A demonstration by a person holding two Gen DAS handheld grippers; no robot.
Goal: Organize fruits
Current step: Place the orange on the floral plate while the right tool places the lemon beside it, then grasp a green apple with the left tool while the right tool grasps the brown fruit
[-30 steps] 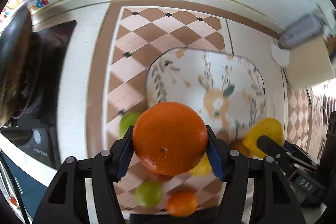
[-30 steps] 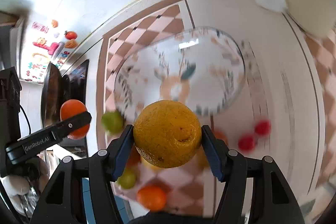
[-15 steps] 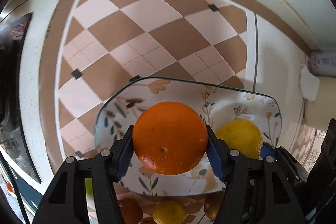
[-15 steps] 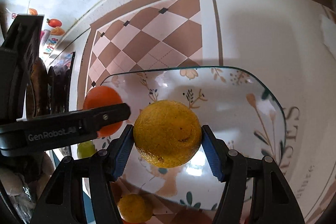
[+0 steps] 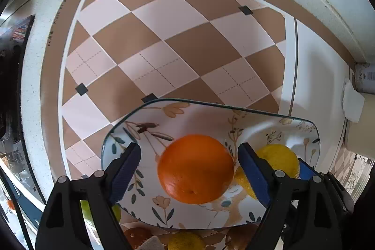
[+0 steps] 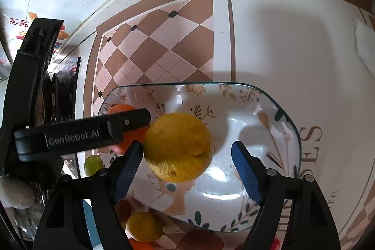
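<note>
A floral glass plate lies on the checked mat. An orange rests on the plate between the jaws of my left gripper, which are opening; neither blue pad presses on it. Just to its right on the plate sits a yellow citrus fruit. It lies between the opening jaws of my right gripper, close by the left pad and well clear of the right pad. In the right wrist view the left gripper's black finger crosses in front of the orange.
Loose fruits lie on the mat by the plate's near edge: a green one, a yellow one, a brownish one and a red one. A white tissue and a can sit at the right. The wall runs behind.
Both grippers came down over the plate with their fruits, then their jaws spread. The orange and the yellow fruit now lie free on the plate.
</note>
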